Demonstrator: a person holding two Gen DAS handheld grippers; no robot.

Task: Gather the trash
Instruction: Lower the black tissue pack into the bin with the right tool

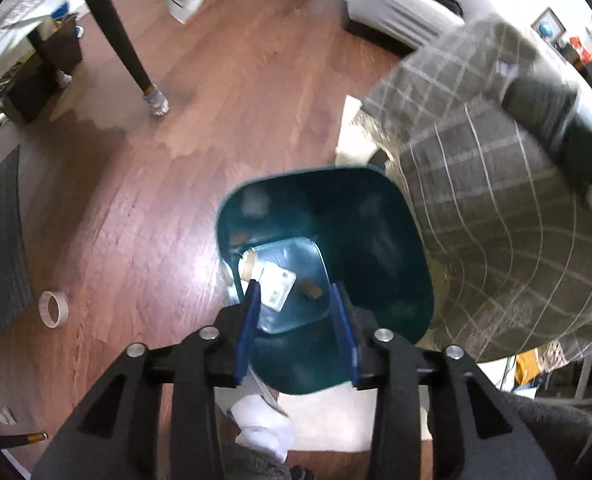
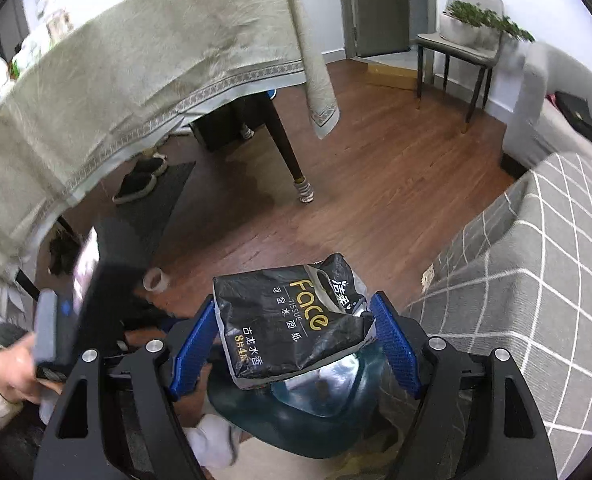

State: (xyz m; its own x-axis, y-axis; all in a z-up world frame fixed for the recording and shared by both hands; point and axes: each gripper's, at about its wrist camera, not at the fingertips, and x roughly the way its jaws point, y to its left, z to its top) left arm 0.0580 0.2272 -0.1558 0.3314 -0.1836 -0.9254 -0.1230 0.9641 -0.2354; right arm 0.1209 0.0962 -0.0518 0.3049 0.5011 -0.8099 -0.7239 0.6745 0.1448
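Trash goes over the dark green plastic bin (image 1: 375,240).
The left gripper (image 1: 297,300) gapes apart, empty, above it; the right gripper (image 2: 296,332) clamps a crumpled black tissue pack (image 2: 292,320); a tape roll (image 1: 53,308) lies at nine o'clock.

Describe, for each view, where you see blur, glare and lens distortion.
Left wrist view: the checked sofa and bin rim smear with motion; window glare whitens the floor. Right wrist view: the tissue pack is sharp; the tablecloth bows from fisheye.

Glossy crinkled plastic tissue pack (image 2: 292,316), shiny teal plastic bin (image 1: 375,216), polished wood floor (image 1: 200,120).
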